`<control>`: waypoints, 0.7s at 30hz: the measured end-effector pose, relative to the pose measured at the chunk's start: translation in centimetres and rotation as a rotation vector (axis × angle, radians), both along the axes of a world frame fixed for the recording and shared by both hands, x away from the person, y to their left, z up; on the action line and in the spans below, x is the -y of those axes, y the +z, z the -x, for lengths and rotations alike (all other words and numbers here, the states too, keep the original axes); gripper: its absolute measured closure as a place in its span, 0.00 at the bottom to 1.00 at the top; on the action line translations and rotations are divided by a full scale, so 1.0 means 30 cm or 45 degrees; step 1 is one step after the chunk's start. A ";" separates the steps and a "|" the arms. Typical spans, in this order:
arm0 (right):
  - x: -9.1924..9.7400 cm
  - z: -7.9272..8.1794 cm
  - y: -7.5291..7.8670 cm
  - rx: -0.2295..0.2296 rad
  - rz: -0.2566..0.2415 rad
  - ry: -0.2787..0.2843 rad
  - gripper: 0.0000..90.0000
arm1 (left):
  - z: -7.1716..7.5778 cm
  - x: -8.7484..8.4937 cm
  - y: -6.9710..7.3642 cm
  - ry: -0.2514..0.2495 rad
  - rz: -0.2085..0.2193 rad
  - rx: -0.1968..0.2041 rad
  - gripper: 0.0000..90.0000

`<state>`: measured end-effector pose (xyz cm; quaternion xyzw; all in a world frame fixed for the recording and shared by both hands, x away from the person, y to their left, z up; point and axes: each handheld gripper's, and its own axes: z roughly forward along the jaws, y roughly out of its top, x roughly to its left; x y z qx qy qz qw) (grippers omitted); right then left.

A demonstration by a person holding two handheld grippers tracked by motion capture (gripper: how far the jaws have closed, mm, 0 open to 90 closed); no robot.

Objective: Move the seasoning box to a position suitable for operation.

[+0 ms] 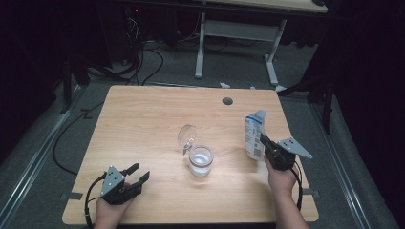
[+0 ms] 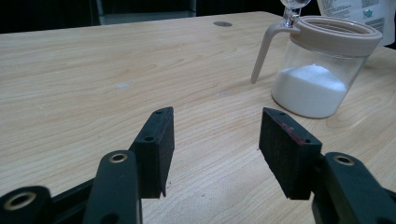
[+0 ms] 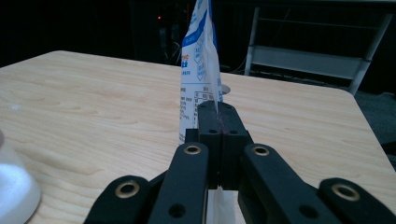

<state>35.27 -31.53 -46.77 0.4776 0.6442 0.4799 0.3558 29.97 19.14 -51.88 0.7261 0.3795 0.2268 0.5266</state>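
Nearest the camera, the left claw rested on the desk with its jaws wide apart and nothing between them — well short of the jar and to its left. That jar stood near the desk's middle, lid swung up, white powder in its lower part. Right of the jar, the pouch stood upright, its thin side edge pinched flat in the right claw, jaws fully closed on it. Judged soft, light and crushable, the pouch would sag if tipped — a hold on the stiffer side seam, as taken, seemed soundest. Glass-clear jar walls looked slippery and breakable.
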 end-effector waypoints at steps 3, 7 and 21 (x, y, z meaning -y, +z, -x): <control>0.007 -0.010 -0.010 0.019 -0.011 -0.004 1.00 | 0.000 0.001 0.000 0.000 0.001 0.001 0.50; 0.011 -0.012 -0.036 0.047 -0.001 0.004 1.00 | 0.001 0.009 0.000 -0.001 0.009 -0.007 0.50; 0.021 0.097 -0.108 0.087 -0.036 -0.029 0.99 | 0.016 0.014 0.006 -0.020 -0.005 -0.005 0.50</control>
